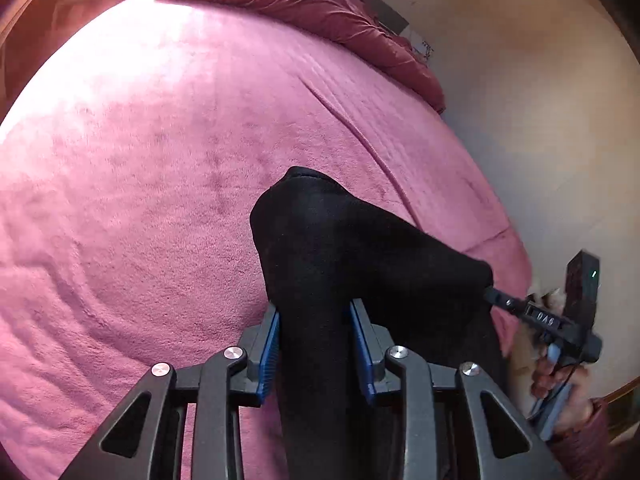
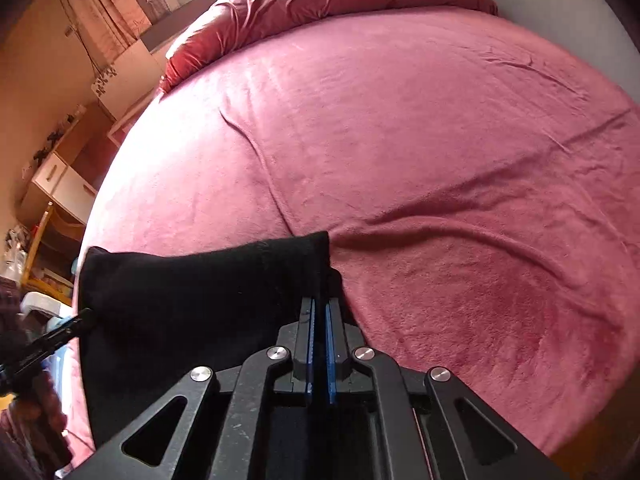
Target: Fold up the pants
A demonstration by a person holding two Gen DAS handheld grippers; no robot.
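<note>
Pants: black pants (image 1: 320,248), bunched and lifted off the pink blanket (image 1: 140,200), stretched between the two grippers near the blanket's front edge; a rounded fold (image 1: 296,184) stands up above the blanket's middle-front part.
Pants, from the right wrist: the same black cloth (image 2: 192,292) spreads left from the right gripper, its upper hem (image 2: 316,240) just over the blanket (image 2: 440,160).
Left gripper: left gripper (image 1: 314,320) is part-way closed on a thick band of the pants; the blue pads (image 1: 272,344) press the cloth from both sides. In the right wrist view its tip (image 2: 80,318) meets the cloth's left corner.
Right gripper: right gripper (image 2: 320,312) is pinched tight on the pants' edge, blue pads (image 2: 330,344) almost together with thin cloth between them. From the left wrist it shows at the blanket's right edge (image 1: 496,294), biting the pants' far corner.
Hand: a hand (image 1: 560,384) in a dark red knit sleeve (image 1: 580,448) holds the right gripper's handle, beyond the blanket's right edge.
Blanket: pink, plush, creased, covering the bed.
Duvet: a dark red duvet (image 2: 320,4) is bunched along the blanket's far end.
Furniture: a white and wood cabinet (image 2: 64,184) stands left of the blanket.
Curtain: a curtain (image 2: 132,4) hangs beyond the blanket's far left corner.
</note>
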